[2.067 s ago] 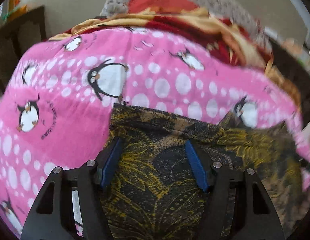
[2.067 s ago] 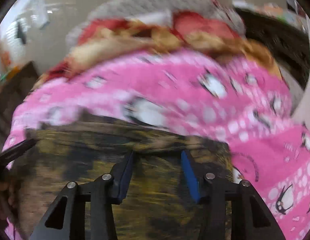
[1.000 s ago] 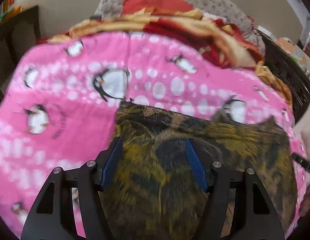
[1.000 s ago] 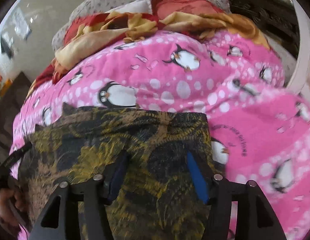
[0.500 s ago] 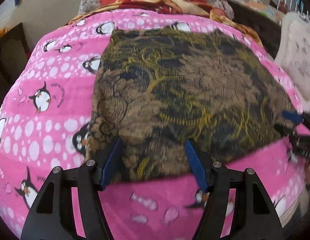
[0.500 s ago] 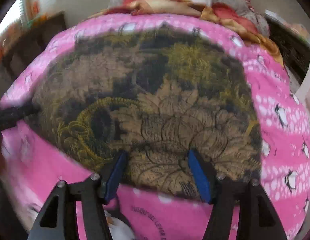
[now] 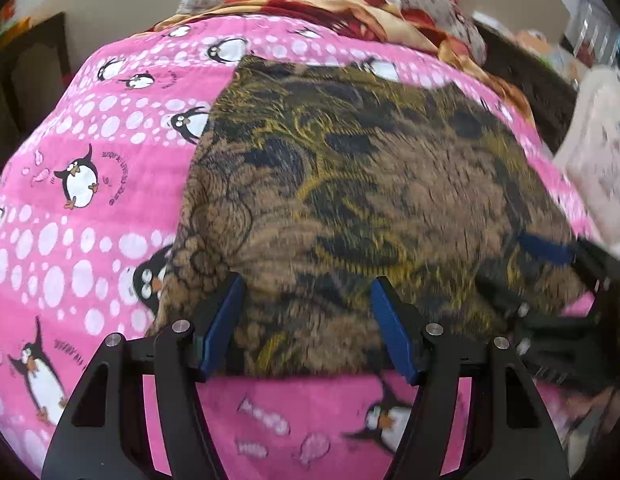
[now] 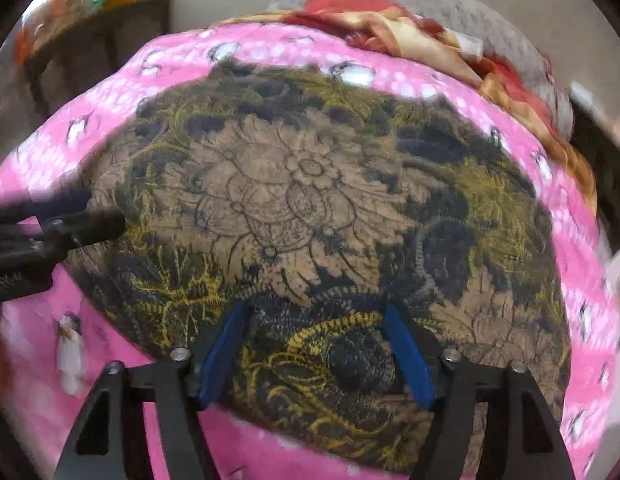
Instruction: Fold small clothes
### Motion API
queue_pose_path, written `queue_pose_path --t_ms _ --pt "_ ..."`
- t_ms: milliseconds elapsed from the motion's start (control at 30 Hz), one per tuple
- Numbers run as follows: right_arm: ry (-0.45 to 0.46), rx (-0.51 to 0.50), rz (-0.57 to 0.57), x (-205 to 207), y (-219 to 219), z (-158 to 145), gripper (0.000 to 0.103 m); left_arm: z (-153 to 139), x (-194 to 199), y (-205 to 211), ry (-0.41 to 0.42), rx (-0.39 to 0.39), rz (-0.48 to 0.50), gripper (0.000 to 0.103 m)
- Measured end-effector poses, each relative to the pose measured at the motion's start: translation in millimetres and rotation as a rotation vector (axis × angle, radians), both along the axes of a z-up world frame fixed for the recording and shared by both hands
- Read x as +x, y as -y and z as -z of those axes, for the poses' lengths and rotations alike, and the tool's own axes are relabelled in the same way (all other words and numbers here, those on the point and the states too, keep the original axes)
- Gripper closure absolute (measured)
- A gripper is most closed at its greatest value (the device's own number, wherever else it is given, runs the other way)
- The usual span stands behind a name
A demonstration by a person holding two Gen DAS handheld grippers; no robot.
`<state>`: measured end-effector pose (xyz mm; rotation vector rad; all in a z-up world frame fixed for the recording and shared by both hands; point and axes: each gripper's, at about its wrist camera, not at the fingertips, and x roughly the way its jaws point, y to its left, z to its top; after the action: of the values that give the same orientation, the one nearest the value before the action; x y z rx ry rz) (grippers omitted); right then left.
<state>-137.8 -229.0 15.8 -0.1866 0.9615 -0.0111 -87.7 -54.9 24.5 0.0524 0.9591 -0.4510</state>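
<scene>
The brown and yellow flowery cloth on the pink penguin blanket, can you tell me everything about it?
The brown and yellow flowery cloth looks like thin printed fabric with black patches and big drawn flowers. It lies spread flat on the pink penguin blanket. The left gripper and right gripper sit open at its near edge, the right's jaws opening.

— Where does the garment (image 7: 350, 184) lie?
— Flat on the blanket (image 7: 89, 168), its near edge beneath both grippers.
— Behind it?
— A heap of cloth (image 8: 410, 36) at the blanket's far end, a pillow (image 7: 598, 152) to the right.
</scene>
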Motion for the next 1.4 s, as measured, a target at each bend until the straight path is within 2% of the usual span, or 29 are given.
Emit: queue_pose_path --t_ms 67,167,200,267,300,333,367,400,467,533,600,767,967,1233,1333,1400 --pt "-0.007 0.048 0.014 -2 9 -14 0.032 -3 -4 -7 -0.004 -0.022 -0.008 0.037" --pt "0.119 0.057 0.076 -10 33 -42 0.032 -10 -4 -15 -0.019 -0.088 -0.05 0.037" --pt "0.129 0.041 0.126 -9 49 -44 0.031 -11 -1 -12 -0.016 -0.09 -0.057 0.037" --pt "0.08 0.057 0.206 -5 74 -33 0.031 -5 5 -7 -0.032 -0.076 -0.063 0.037" --pt "0.007 0.11 0.252 -3 94 -14 0.031 1 13 -6 -0.05 -0.068 -0.067 0.037" --pt "-0.003 0.164 0.252 -5 102 -6 0.028 3 14 -4 -0.028 -0.067 -0.061 0.033" --pt "0.067 0.214 0.228 -12 110 -5 0.027 4 12 -2 -0.021 -0.066 -0.042 0.025" --pt "0.075 0.227 0.195 -16 111 -4 0.024 4 10 2 -0.012 -0.049 -0.029 0.025" --pt "0.072 0.185 0.172 -17 105 -6 0.024 5 6 7 0.005 -0.005 -0.015 0.023" --pt "0.078 0.176 0.17 -19 104 -5 0.023 6 5 5 0.011 -0.005 -0.001 0.023" --pt "0.093 0.186 0.168 -19 106 -5 0.022 6 5 -3 0.001 -0.052 0.002 0.023" --pt "0.122 0.187 0.157 -23 104 -3 0.022 2 -13 -53 -0.086 -0.311 -0.05 0.023" --pt "0.13 0.185 0.156 -23 104 -3 0.022 9 -32 -80 -0.181 -0.45 -0.124 0.023" --pt "0.131 0.184 0.157 -25 103 -2 0.022 12 3 -71 -0.198 -0.497 -0.159 0.022" --pt "0.131 0.185 0.157 -25 103 -2 0.022 9 5 -62 -0.191 -0.491 -0.144 0.01" --pt "0.132 0.185 0.157 -25 103 -2 0.022 7 1 -47 -0.187 -0.451 -0.092 0.009"
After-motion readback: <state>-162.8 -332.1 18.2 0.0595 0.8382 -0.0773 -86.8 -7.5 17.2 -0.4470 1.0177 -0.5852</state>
